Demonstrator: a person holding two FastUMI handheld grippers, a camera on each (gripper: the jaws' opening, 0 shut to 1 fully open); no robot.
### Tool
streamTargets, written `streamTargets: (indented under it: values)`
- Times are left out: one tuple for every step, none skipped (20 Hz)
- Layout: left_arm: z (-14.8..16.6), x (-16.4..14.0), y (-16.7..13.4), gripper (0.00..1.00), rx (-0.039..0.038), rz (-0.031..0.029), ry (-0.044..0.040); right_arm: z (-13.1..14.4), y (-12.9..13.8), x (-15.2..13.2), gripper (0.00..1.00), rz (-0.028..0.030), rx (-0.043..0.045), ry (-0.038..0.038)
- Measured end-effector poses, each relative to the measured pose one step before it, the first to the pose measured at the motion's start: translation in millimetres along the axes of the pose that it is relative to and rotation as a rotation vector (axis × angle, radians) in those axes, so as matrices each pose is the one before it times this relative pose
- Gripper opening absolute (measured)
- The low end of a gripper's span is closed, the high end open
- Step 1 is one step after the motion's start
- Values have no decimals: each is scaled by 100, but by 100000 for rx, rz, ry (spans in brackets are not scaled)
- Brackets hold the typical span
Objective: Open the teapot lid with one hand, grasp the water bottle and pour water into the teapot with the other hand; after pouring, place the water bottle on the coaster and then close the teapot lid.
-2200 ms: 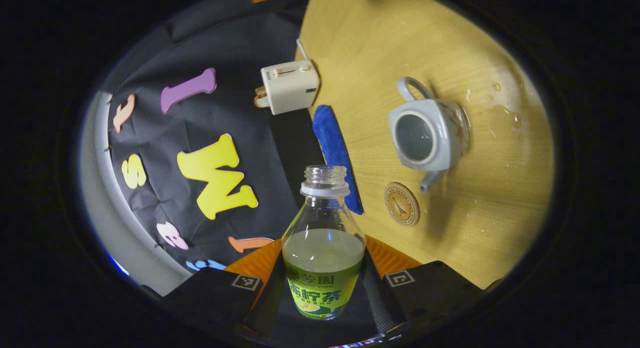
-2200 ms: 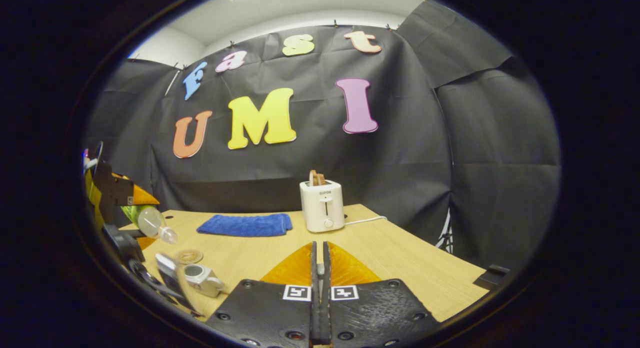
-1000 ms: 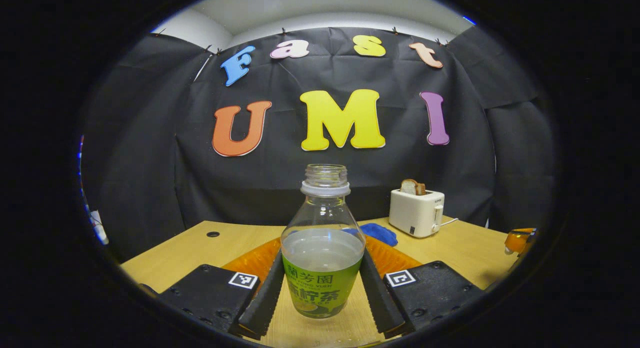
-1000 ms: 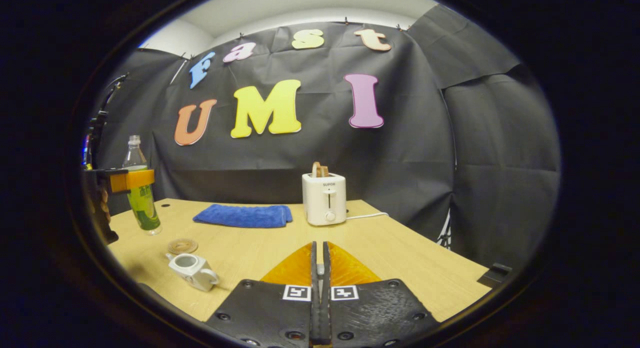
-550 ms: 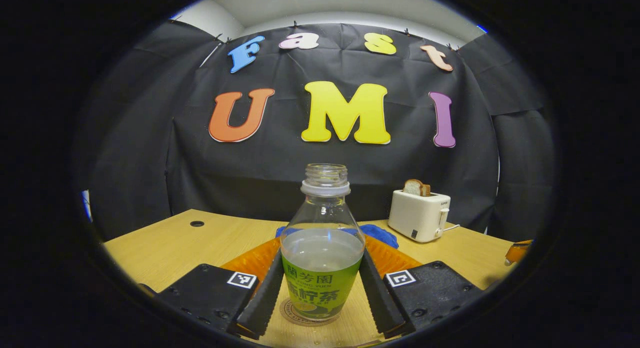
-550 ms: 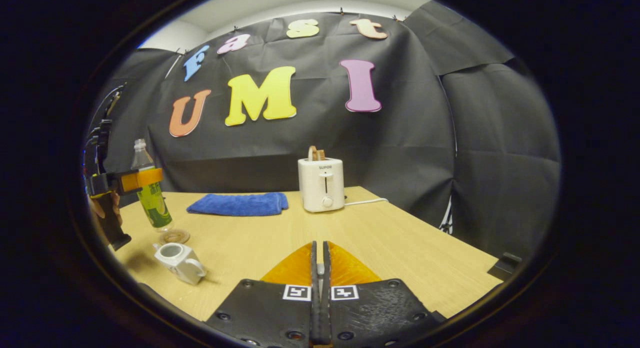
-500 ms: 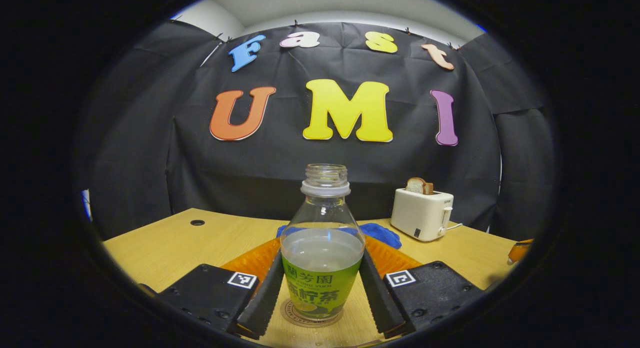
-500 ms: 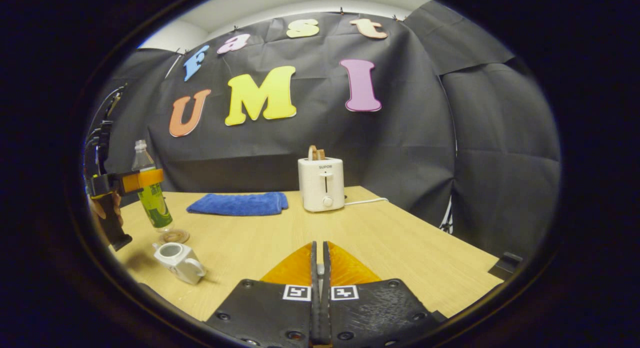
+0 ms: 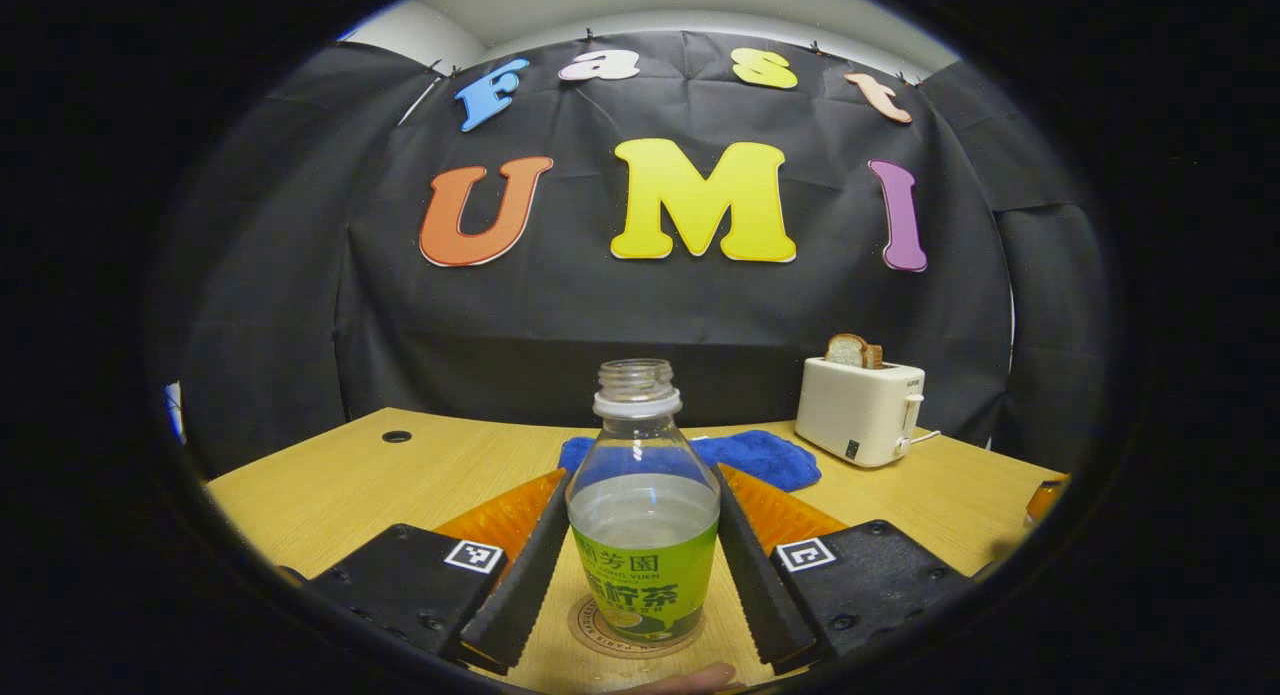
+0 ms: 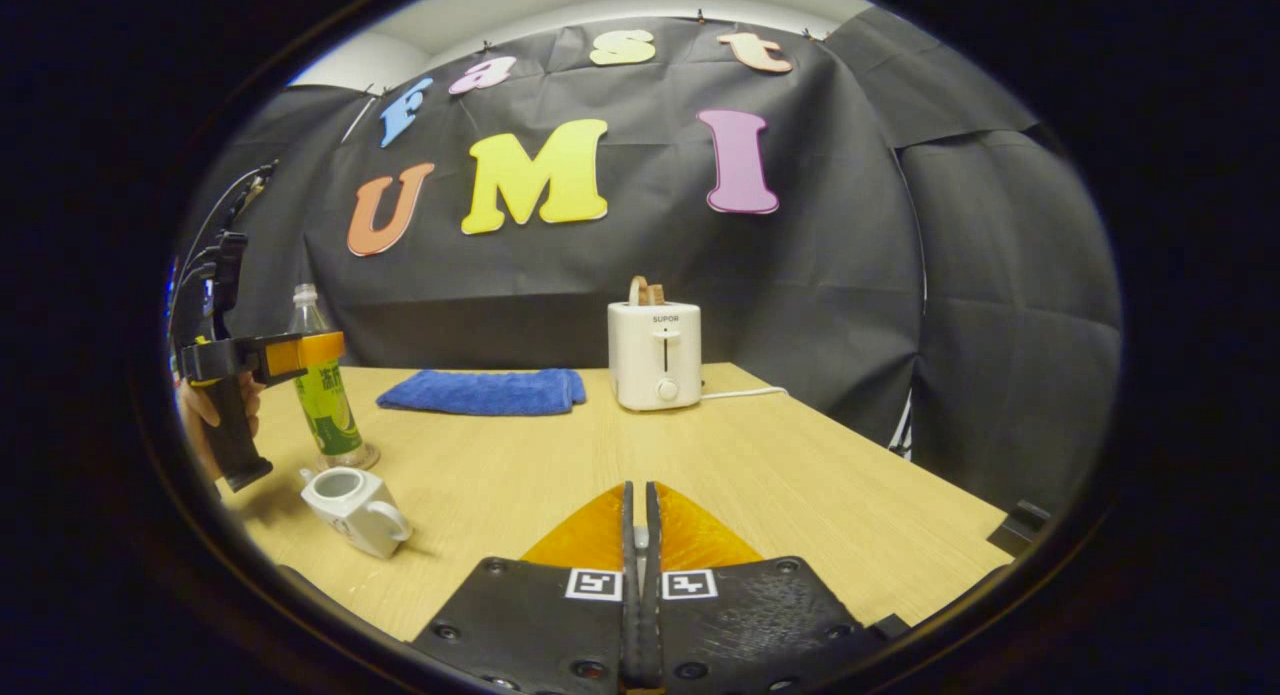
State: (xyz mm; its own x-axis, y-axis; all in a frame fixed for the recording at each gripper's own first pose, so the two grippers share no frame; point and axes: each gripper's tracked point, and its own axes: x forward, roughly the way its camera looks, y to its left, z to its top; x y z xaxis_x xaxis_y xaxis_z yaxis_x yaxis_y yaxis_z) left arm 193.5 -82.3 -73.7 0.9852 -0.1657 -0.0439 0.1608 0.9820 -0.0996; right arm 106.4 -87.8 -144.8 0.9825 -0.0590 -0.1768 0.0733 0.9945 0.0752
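Left gripper view: the water bottle (image 9: 643, 535), uncapped and roughly half full, stands upright on the round coaster (image 9: 598, 630) on the wooden table (image 9: 330, 485). The left gripper (image 9: 640, 585) brackets the bottle, its two fingers spread to the bottle's width; the bottle sits lower and slightly apart from them, so whether both still press on it cannot be told. Behind lie a blue towel (image 9: 760, 453) and a white toaster (image 9: 860, 410) holding a slice of bread (image 9: 852, 350).

Right gripper view: the right gripper (image 10: 640, 595) has its fingers closed together; a small pale piece, perhaps the lid, shows between them, but this cannot be confirmed. The teapot (image 10: 350, 498) stands open-topped on the table, just beside the bottle and the coaster. A hand (image 10: 205, 410) holds the left gripper.
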Motion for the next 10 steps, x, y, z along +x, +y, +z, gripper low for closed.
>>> streamTargets:
  values:
    - [259,-7,-156,84,1114,-405,-244,114,158,-127,0,147,-231,-187]
    - [310,-19,82,86,1121,351,-300,98,48,-104,0,159,-12,-340]
    - [396,-135,99,89,932,550,-510,185,255,-142,0,459,17,-337]
    - [405,-137,-20,90,111,235,-484,79,287,-64,0,432,-150,-90]
    - [565,-187,-160,90,-454,-381,-490,217,331,-177,0,498,-89,-386]
    - [692,-339,-101,90,-763,-143,-654,211,402,-278,0,823,-321,-530]
    - [832,-388,-108,90,-318,-338,-679,265,409,-188,0,744,-644,-328]
    - [1071,-346,-221,91,150,-534,-1660,320,417,-199,0,727,-740,-747]
    - [1216,-509,-53,91,975,-113,-2304,338,370,-321,0,893,-398,-691]
    - [1390,-288,313,90,1252,903,-2839,151,519,-202,0,1237,-400,-194]
